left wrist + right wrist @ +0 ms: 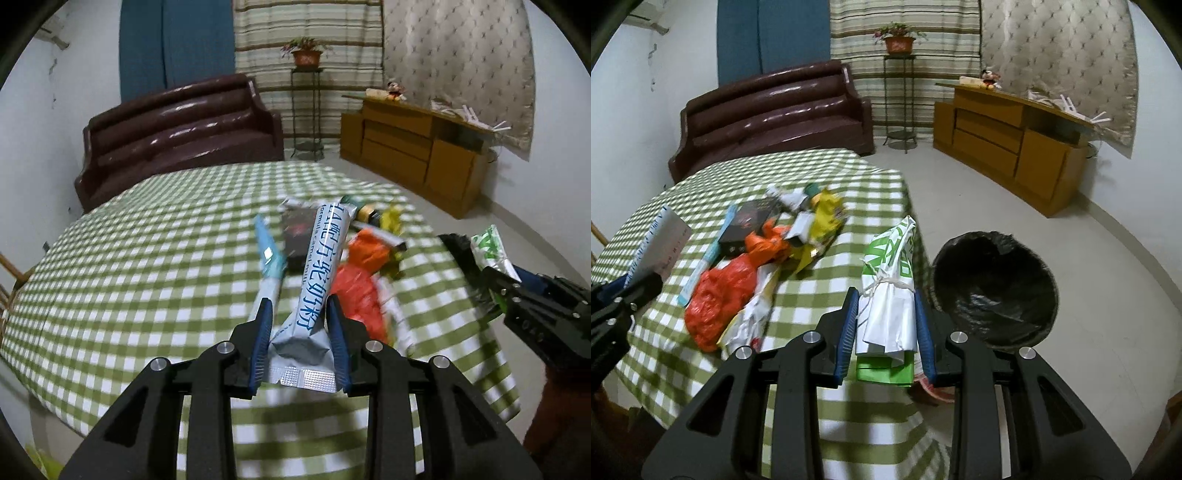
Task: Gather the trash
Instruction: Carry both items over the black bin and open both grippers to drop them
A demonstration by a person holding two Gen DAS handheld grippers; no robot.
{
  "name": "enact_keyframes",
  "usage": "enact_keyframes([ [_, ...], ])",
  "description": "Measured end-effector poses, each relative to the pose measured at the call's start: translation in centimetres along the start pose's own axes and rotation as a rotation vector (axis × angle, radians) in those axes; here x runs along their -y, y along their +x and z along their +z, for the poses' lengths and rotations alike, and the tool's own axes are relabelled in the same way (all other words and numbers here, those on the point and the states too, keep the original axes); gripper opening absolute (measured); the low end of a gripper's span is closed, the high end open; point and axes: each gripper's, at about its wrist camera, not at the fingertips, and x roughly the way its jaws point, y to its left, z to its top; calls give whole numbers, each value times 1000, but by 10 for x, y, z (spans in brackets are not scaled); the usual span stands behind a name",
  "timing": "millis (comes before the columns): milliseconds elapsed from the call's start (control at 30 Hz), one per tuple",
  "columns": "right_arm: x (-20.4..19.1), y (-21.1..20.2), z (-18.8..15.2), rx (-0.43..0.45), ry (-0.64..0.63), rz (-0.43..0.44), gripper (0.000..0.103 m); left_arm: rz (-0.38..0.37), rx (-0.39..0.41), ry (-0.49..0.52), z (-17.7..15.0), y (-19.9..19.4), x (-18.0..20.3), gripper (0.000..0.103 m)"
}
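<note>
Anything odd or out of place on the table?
A heap of wrappers and an orange bag is strewn over the checked cloth; that is the trash itself. Each claw holds a piece: left a milk-powder sachet, right a tied green-white bag. The bin stands upright.

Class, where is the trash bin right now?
In the right wrist view, the black-lined trash bin stands on the floor right of the checked table, just beyond the right hand-held gripper.

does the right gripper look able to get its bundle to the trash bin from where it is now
Probably yes. The right gripper is shut on the green and white bag, and the black-lined bin stands open on the floor just to its right, past the table edge, with nothing visible between them.
</note>
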Motion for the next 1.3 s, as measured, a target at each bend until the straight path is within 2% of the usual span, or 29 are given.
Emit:
enact_keyframes([
  [233,40,6,12,30,26,-91,29,-67,26,42,29,16,44,31],
  [533,94,32,20,26,43,-183,29,-139,5,116,52,59,116,31],
  [900,143,69,27,1,98,-206,29,-140,-66,189,67,117,187,31],
  [1067,160,86,30,-12,115,-200,29,-132,-119,191,74,140,206,31],
  [1300,174,104,33,-28,142,-179,30,-119,-122,191,85,151,223,32],
])
